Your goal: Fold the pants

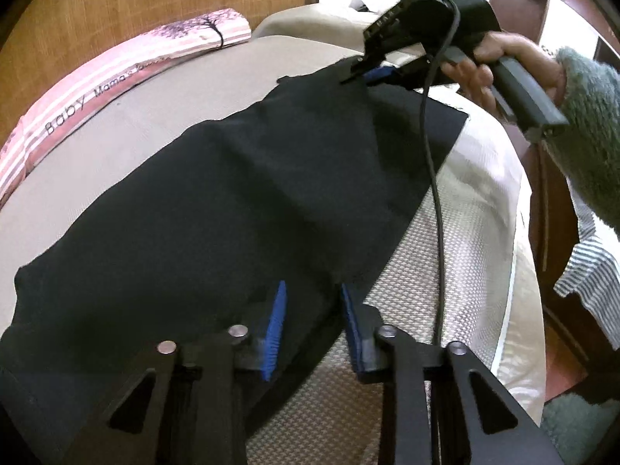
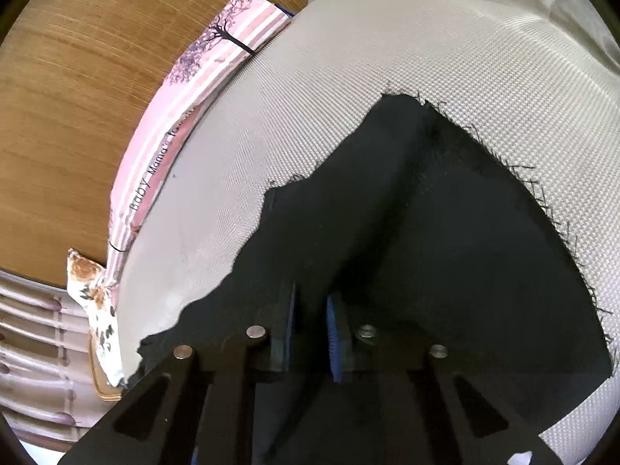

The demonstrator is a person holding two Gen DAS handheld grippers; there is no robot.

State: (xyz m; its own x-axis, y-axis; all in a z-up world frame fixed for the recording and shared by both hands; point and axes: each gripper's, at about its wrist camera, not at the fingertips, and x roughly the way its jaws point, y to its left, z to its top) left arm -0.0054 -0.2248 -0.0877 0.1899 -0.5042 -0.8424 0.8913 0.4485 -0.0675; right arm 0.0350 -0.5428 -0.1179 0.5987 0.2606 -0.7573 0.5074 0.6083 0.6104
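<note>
Black pants point(image 1: 232, 193) lie spread along a beige bed cover point(image 1: 155, 89). In the left wrist view my left gripper point(image 1: 312, 290) hovers over the near edge of the pants. Its blue pads point(image 1: 277, 310) stand apart with black cloth between them, their faces still showing. Far across, my right gripper point(image 1: 358, 71), held by a hand point(image 1: 500, 62), pinches the far edge and pulls up a small ridge. In the right wrist view the right gripper point(image 2: 312, 294) has its pads nearly together on the black pants point(image 2: 445, 232), beside a frayed edge.
A pink striped package point(image 1: 116, 77) lies along the bed's far side against a wooden headboard point(image 1: 155, 0). A black cable point(image 1: 438, 193) hangs from the right gripper across the pants and a white textured quilt point(image 1: 465, 252). Striped cloth point(image 1: 585, 271) hangs at the right.
</note>
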